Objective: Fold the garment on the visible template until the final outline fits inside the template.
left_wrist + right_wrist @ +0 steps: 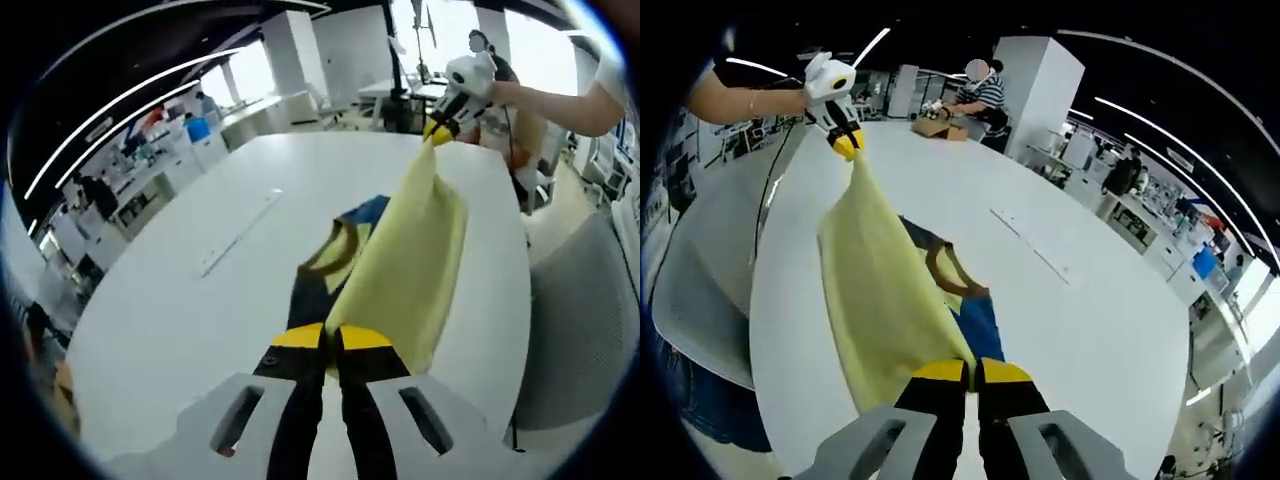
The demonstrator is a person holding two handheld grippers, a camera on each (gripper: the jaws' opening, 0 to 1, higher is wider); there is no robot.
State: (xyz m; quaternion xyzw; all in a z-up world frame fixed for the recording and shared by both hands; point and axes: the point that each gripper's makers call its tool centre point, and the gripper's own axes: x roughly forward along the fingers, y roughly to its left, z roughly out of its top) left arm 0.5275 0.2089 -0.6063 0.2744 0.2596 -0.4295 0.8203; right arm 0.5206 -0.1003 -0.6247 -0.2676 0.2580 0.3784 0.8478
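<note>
Mid-fold: both grippers clamp the yellow garment (405, 265) aloft above the white table (180, 300).
Next, lay it flat; the template, perhaps at 10 o'clock, is unclear.

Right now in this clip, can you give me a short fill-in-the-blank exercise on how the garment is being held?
1. The garment stretched between the two grippers is pale ____.
2. The left gripper is ____ on one end of it.
3. The right gripper grips the other end, and the cloth hangs above a ____ table.

Missing words: yellow; shut; white
</note>
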